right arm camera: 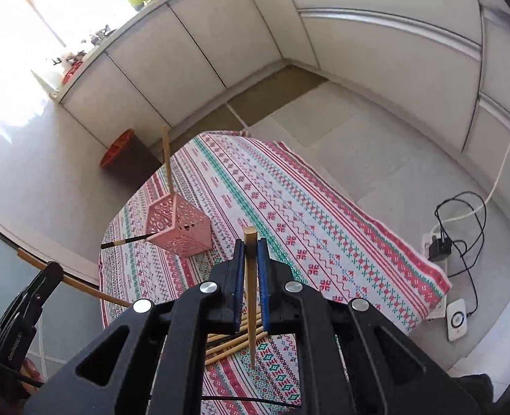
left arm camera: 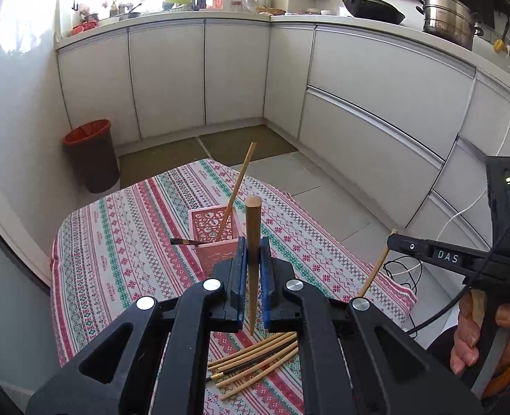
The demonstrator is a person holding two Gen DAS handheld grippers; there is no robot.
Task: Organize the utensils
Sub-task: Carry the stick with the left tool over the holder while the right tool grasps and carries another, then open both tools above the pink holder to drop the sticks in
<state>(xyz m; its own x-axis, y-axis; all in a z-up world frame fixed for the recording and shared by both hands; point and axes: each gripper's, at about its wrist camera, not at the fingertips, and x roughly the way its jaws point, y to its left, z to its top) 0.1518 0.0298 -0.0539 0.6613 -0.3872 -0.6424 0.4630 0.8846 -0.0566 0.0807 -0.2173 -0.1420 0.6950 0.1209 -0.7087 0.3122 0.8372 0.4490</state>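
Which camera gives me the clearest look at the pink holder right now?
The right wrist view: the pink holder stands unobstructed, showing two walls, one upright chopstick and a dark one poking out. In the left wrist view the holder is partly hidden behind the left gripper and its held chopstick.

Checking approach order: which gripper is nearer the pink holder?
Left. The left gripper, clamping a chopstick, sits right before the pink holder; the right gripper is farther back, off to its right.
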